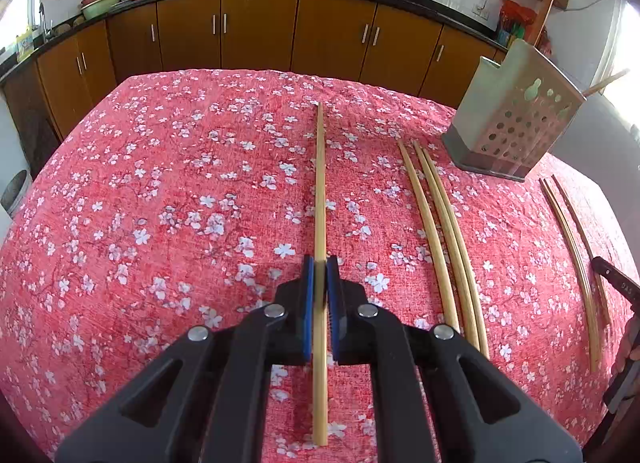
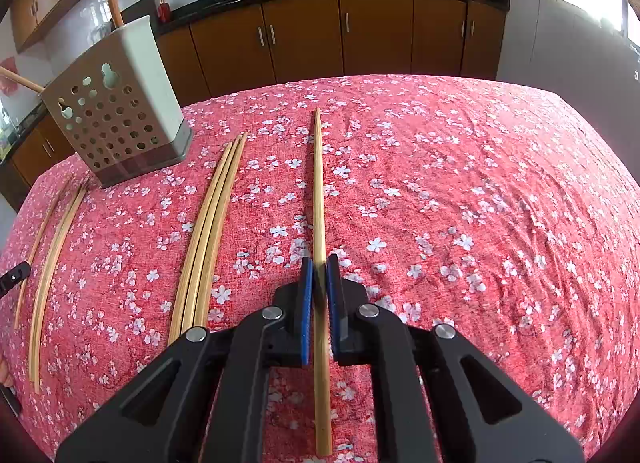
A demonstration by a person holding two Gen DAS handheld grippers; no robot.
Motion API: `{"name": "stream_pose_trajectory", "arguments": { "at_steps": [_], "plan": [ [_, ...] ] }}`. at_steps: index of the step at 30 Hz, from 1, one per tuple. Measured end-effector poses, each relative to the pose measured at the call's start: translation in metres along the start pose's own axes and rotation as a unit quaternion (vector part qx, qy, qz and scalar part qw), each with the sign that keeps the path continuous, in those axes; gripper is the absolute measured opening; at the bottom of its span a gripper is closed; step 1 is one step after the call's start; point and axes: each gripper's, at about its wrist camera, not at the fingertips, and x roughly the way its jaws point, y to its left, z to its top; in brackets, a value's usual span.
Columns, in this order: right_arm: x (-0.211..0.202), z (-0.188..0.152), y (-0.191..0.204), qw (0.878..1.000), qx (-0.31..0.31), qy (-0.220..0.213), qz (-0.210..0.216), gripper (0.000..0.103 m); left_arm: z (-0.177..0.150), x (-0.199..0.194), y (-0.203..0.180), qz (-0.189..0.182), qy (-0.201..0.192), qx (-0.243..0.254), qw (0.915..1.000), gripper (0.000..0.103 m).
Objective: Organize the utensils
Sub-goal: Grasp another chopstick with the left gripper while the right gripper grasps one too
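My left gripper (image 1: 320, 269) is pinching one chopstick (image 1: 320, 183) between its blue pads, and my right gripper (image 2: 319, 269) is clamped on another chopstick (image 2: 318, 183) the same way. I grip each near its thick end so the tip leads toward the holder (image 2: 120, 119), standing on the flowered tablecloth (image 2: 460, 203). Loose chopsticks (image 2: 212, 223) lie beside it; something already leans inside, probably a chopstick.

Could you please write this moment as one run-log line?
left gripper: shut on pale bamboo chopstick | right gripper: shut on second bamboo chopstick | perforated grey utensil holder: upright on red floral tablecloth
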Motion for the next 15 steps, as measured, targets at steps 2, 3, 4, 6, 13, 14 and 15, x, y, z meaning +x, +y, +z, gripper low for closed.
{"name": "stream_pose_trajectory", "arguments": {
  "at_steps": [2, 3, 4, 6, 13, 14, 15],
  "plan": [
    [0.0001, 0.0002, 0.0003, 1.000, 0.000, 0.000, 0.000, 0.008, -0.0002, -0.0005, 0.0020, -0.004, 0.000, -0.004, 1.0000, 0.009],
    [0.0003, 0.0001, 0.0002, 1.000, 0.000, 0.000, 0.000, 0.008, -0.0003, -0.0003, 0.0018, -0.005, 0.000, -0.004, 1.0000, 0.009],
    [0.0000, 0.0001, 0.0001, 1.000, 0.000, 0.000, 0.000, 0.008, -0.0005, -0.0010, 0.0023, -0.004, 0.000, -0.004, 1.0000, 0.009],
    [0.0002, -0.0001, -0.0001, 1.000, 0.000, 0.000, 0.001, 0.008, -0.0007, -0.0017, 0.0028, -0.001, 0.000, -0.002, 1.0000, 0.009],
    [-0.0006, 0.0000, -0.0006, 1.000, 0.002, 0.000, 0.002, 0.008, 0.0000, -0.0005, -0.0002, 0.001, 0.000, 0.000, 1.0000, 0.009],
    [-0.0008, 0.0000, -0.0009, 1.000, 0.003, 0.000, 0.002, 0.009, 0.0002, -0.0004, -0.0002, 0.001, 0.000, -0.001, 1.0000, 0.009],
    [-0.0009, 0.0000, -0.0011, 1.000, 0.003, -0.001, 0.002, 0.008, 0.0005, 0.0003, -0.0008, 0.001, 0.000, -0.001, 1.0000, 0.009]
  ]
}}
